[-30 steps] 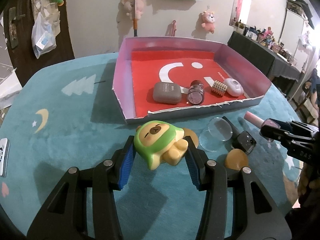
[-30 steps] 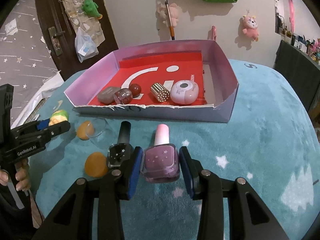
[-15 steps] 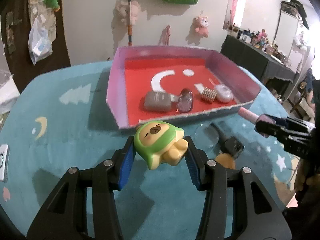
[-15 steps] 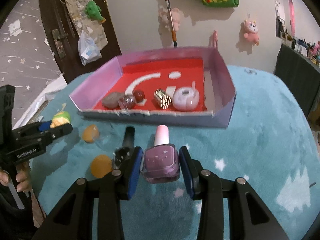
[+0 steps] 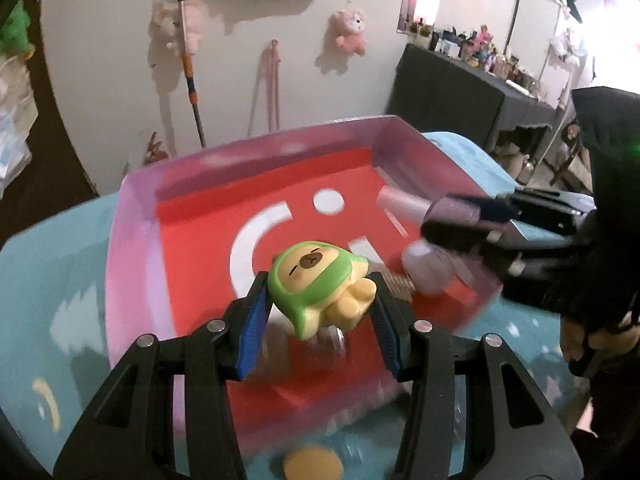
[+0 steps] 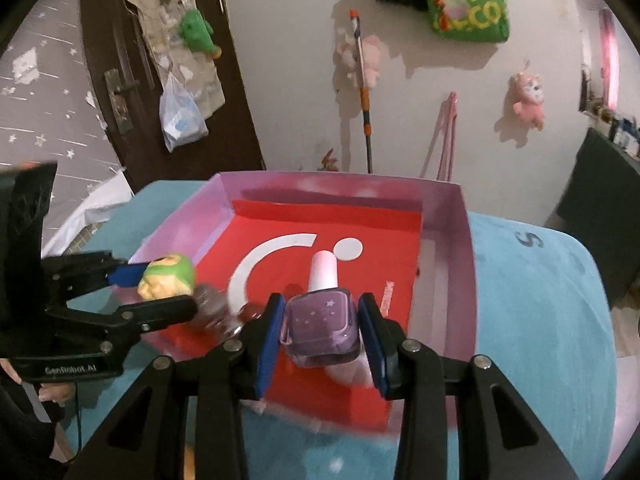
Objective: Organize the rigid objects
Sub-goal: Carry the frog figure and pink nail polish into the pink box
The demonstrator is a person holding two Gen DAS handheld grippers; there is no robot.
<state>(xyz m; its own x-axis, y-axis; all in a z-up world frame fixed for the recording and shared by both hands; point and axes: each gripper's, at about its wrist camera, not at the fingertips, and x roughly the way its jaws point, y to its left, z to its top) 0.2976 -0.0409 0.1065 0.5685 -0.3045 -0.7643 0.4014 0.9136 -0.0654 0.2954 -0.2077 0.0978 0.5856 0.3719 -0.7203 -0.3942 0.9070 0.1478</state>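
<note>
The red-floored tray (image 5: 132, 240) fills both views. The left gripper (image 5: 318, 312) clamps the green bear figurine (image 5: 316, 284) over it; the right gripper (image 6: 322, 334), at 3 o'clock, clamps the purple nail polish bottle (image 6: 320, 320). Only the left view shows an orange disc (image 5: 314, 462) at 6 o'clock.

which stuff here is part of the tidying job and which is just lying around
Job: green bear figurine in the left gripper, purple nail polish bottle in the right gripper, pink tray.
Lying about: pink plush, mop handle, plastic bag.
</note>
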